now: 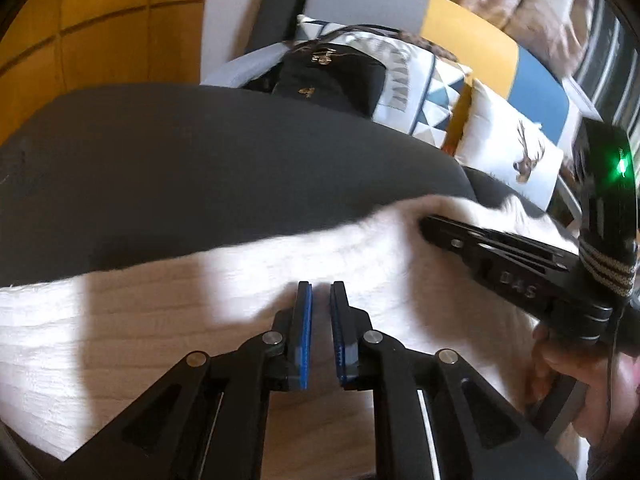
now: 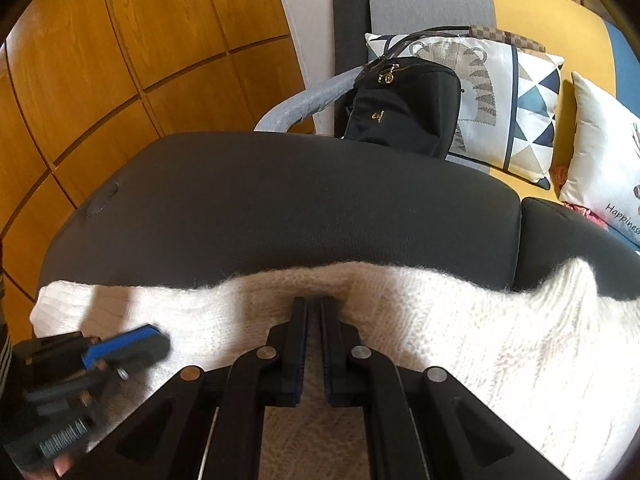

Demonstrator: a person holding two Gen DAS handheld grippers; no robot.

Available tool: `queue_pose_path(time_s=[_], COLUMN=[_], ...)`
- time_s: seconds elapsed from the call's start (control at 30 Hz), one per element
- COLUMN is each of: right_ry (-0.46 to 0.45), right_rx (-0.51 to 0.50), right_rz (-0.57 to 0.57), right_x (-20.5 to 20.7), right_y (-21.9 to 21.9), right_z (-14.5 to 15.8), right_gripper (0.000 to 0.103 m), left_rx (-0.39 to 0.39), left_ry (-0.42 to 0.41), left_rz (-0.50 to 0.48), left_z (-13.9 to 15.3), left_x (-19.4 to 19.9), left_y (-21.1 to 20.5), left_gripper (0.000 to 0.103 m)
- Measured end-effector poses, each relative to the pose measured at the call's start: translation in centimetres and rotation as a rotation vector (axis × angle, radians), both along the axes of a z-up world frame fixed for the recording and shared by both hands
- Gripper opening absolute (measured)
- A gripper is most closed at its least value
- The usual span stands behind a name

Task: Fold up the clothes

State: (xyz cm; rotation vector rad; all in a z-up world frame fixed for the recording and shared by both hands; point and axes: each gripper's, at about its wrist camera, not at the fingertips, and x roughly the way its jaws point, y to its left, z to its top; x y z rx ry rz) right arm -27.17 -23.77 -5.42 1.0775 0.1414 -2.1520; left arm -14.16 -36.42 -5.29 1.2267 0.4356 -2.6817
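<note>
While my left gripper [image 1: 321, 286] hovers low over the white knitted sweater [image 1: 160, 320], its blue-padded jaws stand only a narrow slit apart, and I can see pale knit through the gap; whether the tips pinch any of it I cannot tell. My right gripper [image 2: 314, 302] has its jaws drawn almost together, the tips sunk into the fuzzy far edge of the sweater [image 2: 480, 340], so they look closed on a fold of that knit.

The sweater lies spread beneath both tools on the black leather seat [image 2: 280, 208]. From the right wrist view its far hem runs across the frame just past my fingertips, with a raised corner at the right side and a flat corner at the left. My left gripper [image 2: 124, 344] shows there at the lower left, blurred, resting over the knit near that left corner. From the left wrist view the right gripper [image 1: 436, 226] lies across the sweater's upper right part, held by a hand [image 1: 568, 372].

Beyond the hem the black seat [image 1: 200, 168] is bare all the way to its rounded far edge. Farther off stand a black handbag [image 2: 400, 112], patterned cushions [image 2: 516, 108] and wooden panelling [image 2: 120, 60].
</note>
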Motion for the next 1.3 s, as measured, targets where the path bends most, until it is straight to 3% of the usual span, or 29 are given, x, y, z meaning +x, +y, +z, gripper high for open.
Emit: queue_pose_path(time_s=[0.07,0.2,0.3,0.37,0.43,0.57,0.67,0.77,0.87,0.97,1.2,1.3], right_ry=[0.001,0.011,0.013,0.013,0.009,-0.061,-0.152,-0.211,-0.244,-0.207,-0.087,-0.155], right_rx=[0.001,0.011,0.010,0.012,0.014,-0.013,-0.119,-0.160,-0.138,-0.075,0.000,-0.070], right_rz=[0.000,-0.002,-0.008,-0.008,-0.005,0.011,0.073,0.173,0.245,0.254,0.247,0.242], right_x=[0.0,0.1,0.1,0.0,0.0,0.5,3.8,8.0,11.1,12.6,14.0,13.4], right_y=[-0.1,-0.3,-0.3,-0.4,-0.6,0.9,2.9,3.6,2.2,0.7,-0.7,0.3], right_z=[0.1,0.1,0.0,0.0,0.1,2.1,3.6,3.7,2.0,0.1,0.1,0.6], right_gripper=[0.004,0.004,0.004,0.004,0.007,0.014,0.014,0.013,0.012,0.006,0.004,0.008], left_rx=[-0.027,0.021,0.102,0.137,0.145,0.018,-0.011,0.063,-0.025,-0.117,-0.155,-0.177], left_ry=[-0.005,-0.020,0.010,0.064,0.112,0.088,-0.019,-0.022,-0.030,-0.043,-0.061,-0.011], left_rz=[0.032,0.197,0.296,0.268,0.180,-0.022,0.001,0.049,0.033,0.019,0.083,0.068], left_z=[-0.2,-0.7,-0.2,0.9,2.0,2.5,0.0,-1.3,-1.0,-0.8,-0.2,1.4], left_x=[0.8,3.0,5.2,5.9,6.1,4.6,3.7,4.6,5.1,5.4,5.4,5.4], left_y=[-2.0,-7.7,-9.8,-8.4,-5.7,0.9,1.0,-0.6,-0.2,-0.2,-1.1,1.2], left_gripper=[0.012,0.012,0.012,0.012,0.012,0.012,0.012,0.012,0.012,0.016,0.016,0.015])
